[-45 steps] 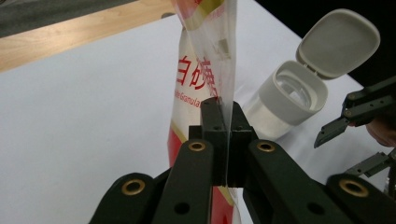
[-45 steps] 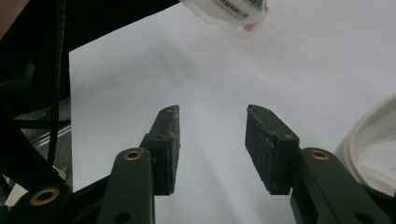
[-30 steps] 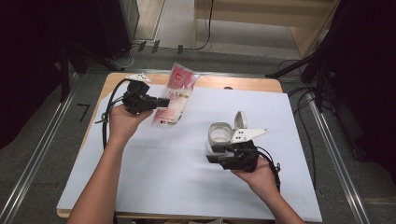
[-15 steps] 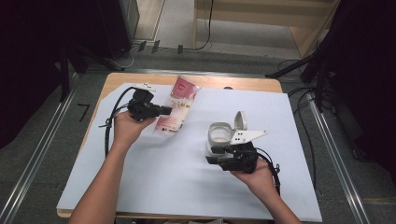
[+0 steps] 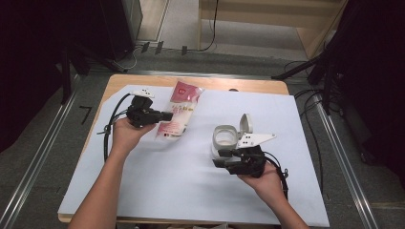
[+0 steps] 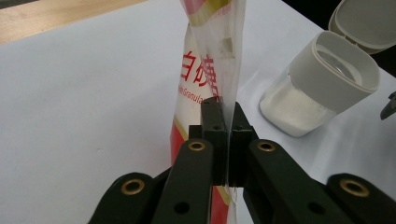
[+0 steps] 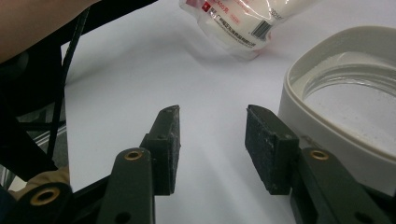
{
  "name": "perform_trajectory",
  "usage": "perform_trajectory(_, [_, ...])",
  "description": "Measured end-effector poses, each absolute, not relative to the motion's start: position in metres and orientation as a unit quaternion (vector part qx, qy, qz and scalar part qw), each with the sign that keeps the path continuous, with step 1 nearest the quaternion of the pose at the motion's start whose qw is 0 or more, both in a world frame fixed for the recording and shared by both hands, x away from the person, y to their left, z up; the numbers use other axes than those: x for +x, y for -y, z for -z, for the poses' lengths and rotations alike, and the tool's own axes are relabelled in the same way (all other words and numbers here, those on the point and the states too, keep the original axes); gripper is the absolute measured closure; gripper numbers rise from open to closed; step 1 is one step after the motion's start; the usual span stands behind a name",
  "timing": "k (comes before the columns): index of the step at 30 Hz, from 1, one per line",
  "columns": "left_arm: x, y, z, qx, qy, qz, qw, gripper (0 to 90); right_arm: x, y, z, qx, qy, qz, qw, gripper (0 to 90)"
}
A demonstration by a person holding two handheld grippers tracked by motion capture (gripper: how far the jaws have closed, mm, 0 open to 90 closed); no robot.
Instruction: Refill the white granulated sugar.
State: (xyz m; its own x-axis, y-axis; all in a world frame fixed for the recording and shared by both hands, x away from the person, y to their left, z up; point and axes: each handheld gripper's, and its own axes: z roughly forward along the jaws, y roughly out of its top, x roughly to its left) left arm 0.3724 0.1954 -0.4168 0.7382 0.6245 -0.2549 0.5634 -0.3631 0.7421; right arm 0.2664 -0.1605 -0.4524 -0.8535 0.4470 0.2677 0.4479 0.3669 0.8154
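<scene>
2 grippers, 1 bag, 1 open jar.
Left gripper [image 6: 223,140] pinches the bag [image 5: 179,113] near the table's far edge, probably for pouring; right gripper [image 7: 212,149] gapes empty beside the jar [image 5: 224,138].

My left gripper [image 6: 223,140] is black with brass-coloured rivets. The bag [image 5: 179,114] is clear plastic with red panels, a gold stripe and red lettering. The jar [image 5: 224,139] has a white collar, white flip lid and white grains inside. The white sheet [image 5: 191,181] covers a tan wooden table [image 5: 143,81].
</scene>
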Motion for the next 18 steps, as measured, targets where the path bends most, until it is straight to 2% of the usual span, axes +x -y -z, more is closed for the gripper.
perform_trajectory(2, [0.37,-0.198,0.417,0.829,-0.351,-0.046,0.432,90.0,0.265,0.162,0.453,-0.273,0.825,0.495,0.0,55.9])
perform_trajectory(18, [0.351,-0.213,0.425,0.837,-0.337,-0.031,0.43,90.0,0.26,0.163,0.453,-0.276,0.825,0.493,-0.01,55.8])
